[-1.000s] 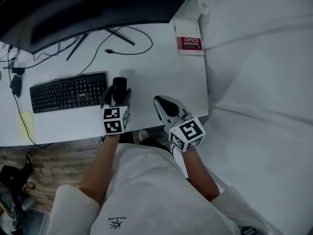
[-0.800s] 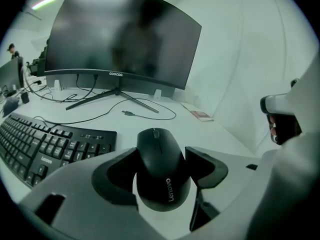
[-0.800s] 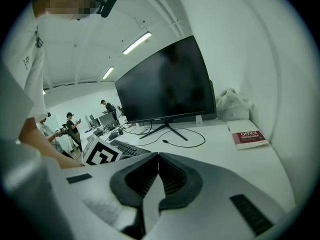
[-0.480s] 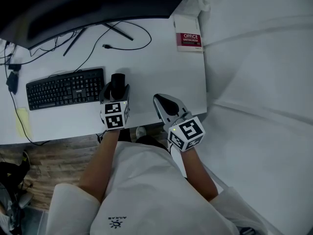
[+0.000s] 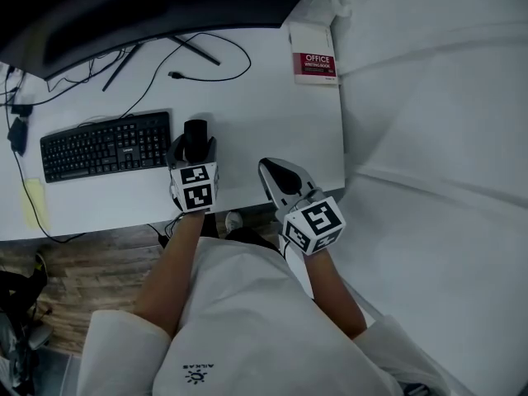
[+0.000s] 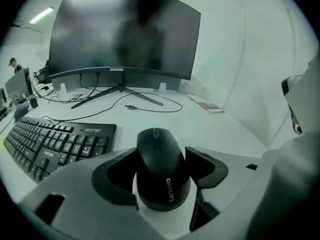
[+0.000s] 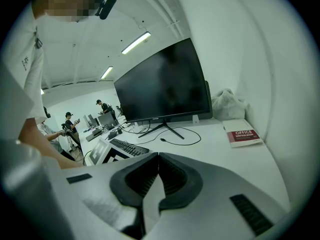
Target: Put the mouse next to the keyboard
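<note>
A black Lenovo mouse [image 5: 195, 136] [image 6: 162, 166] sits low on the white desk [image 5: 264, 114], just right of the black keyboard [image 5: 103, 145] [image 6: 50, 144]. My left gripper [image 5: 195, 143] [image 6: 162, 156] has its jaws spread wide around the mouse, one pad against each side, shut on it. My right gripper [image 5: 273, 170] [image 7: 158, 156] hovers at the desk's front edge, to the right of the mouse. Its jaws are shut with nothing between them.
A dark curved monitor [image 5: 148, 7] [image 6: 122, 34] stands at the back with a loose cable [image 5: 206, 73] in front of it. A red-and-white book [image 5: 313, 60] [image 7: 245, 135] lies at the far right corner. White fabric [image 5: 429, 139] borders the desk's right side.
The left gripper has tipped a little; its marker cube now faces the head camera more squarely. The mouse keeps its place beside the keyboard. The right gripper has not moved.
</note>
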A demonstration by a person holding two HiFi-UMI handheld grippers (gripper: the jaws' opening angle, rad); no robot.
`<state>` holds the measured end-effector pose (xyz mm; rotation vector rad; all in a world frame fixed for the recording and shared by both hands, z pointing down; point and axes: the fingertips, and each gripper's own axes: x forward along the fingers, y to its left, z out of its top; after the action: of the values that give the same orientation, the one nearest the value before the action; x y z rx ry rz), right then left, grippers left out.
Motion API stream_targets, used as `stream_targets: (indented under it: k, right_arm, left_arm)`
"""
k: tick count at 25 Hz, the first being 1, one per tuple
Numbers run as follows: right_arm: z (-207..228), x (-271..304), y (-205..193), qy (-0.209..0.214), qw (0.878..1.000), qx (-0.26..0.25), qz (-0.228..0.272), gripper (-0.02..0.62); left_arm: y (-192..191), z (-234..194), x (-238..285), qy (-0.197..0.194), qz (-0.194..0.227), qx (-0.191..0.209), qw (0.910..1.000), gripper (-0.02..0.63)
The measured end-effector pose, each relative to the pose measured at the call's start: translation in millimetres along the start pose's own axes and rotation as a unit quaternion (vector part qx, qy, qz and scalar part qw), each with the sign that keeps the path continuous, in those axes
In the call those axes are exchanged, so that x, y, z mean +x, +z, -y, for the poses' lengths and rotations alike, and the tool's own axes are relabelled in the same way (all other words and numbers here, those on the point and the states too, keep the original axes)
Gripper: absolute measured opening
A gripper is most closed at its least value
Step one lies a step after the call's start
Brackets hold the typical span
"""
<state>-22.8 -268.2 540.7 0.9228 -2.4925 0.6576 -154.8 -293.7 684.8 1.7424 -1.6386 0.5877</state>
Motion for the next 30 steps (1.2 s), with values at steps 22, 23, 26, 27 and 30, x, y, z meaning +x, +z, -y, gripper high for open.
stream_targets:
  k: [22,23,26,27,30]
  right_arm:
    - [9.0,-15.8,-1.7,-0.009,1.0,0.006,0.008,0.018]
    - [9.3,-16.4,-1.5,-0.009,1.0,0.005,0.009,0.019]
    - [10.0,-18.9,-1.6,-0.011,1.0,0.004,0.009,0.018]
    - [9.9,-19.9,-2.0,-0.011,1.0,0.005,0.009,0.018]
    - [8.8,-22.8,-2.9,-0.011,1.0,0.006,0.009,0.018]
  left_arm:
    - [-4.0,-1.6,17.3,0.041,-0.022,0.024,0.9987,0.313]
    - [-4.1,-1.5,17.7,0.04,-0.021,0.024,0.9987,0.314]
    - [-4.6,-0.8,19.0,0.03,-0.015,0.02,0.9992,0.314]
    - [-4.3,-0.5,18.6,0.025,-0.013,0.019,0.9994,0.315]
    - [-3.0,0.2,14.3,0.016,-0.009,0.017,0.9997,0.345]
